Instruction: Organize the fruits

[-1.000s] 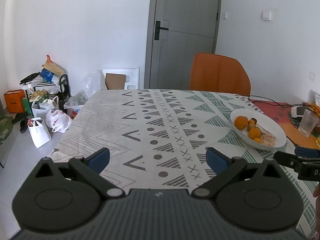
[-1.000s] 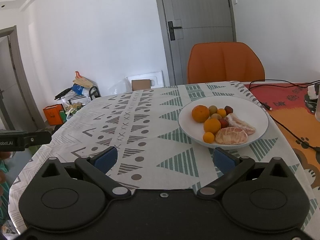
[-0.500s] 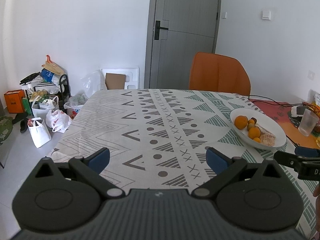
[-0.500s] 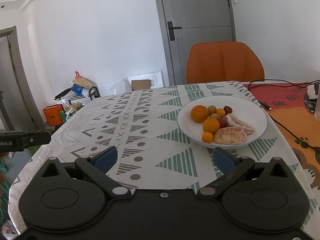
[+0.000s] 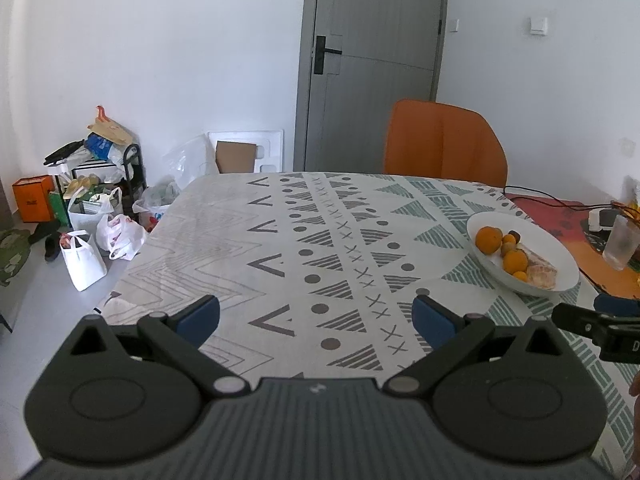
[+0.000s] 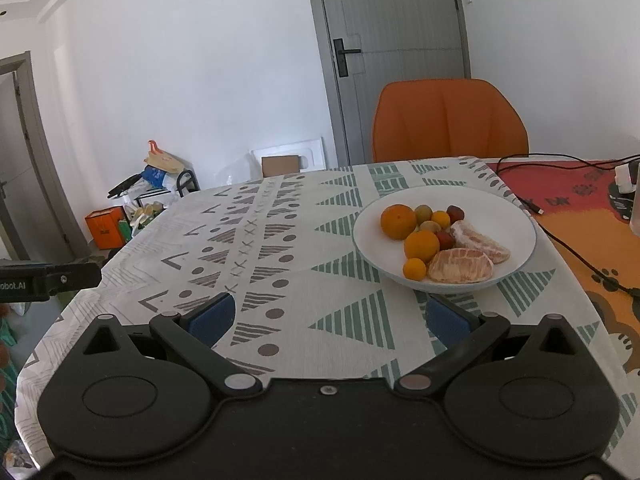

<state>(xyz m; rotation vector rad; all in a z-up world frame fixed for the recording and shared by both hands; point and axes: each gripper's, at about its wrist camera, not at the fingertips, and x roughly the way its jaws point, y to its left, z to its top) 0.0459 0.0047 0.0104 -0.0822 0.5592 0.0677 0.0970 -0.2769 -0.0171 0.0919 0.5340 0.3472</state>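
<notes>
- Fruits (image 6: 436,240) lie together on the white plate (image 6: 370,246), which stands on the patterned tablecloth (image 6: 280,248) toward the right side of the table, in front of the orange chair (image 6: 448,120).
- On the plate are a large orange (image 6: 398,221), a second orange (image 6: 421,245), a small orange one (image 6: 414,269), several little round fruits in green, yellow and dark red, and two peeled citrus pieces (image 6: 460,266) at the near right.
- Compared with a second ago, the plate sits slightly lower and a touch further left in the right wrist view; the fruits keep the same order, so the right gripper (image 6: 328,318) has crept toward the plate and the fruit itself has not moved.
- In the left wrist view hardly anything has shifted; the plate (image 5: 560,256) shows at the far right.
- Right gripper: fingers spread wide, nothing between them, the right pad just before the plate's near rim.
- Left gripper (image 5: 316,316): fingers also spread wide and holding nothing, over bare cloth well to the left of the plate.
- For the task, my judgement is that little is settled: no fruit lies loose on the cloth, which fits fruit gathered onto the plate as well as fruit waiting to be sorted off it.
</notes>
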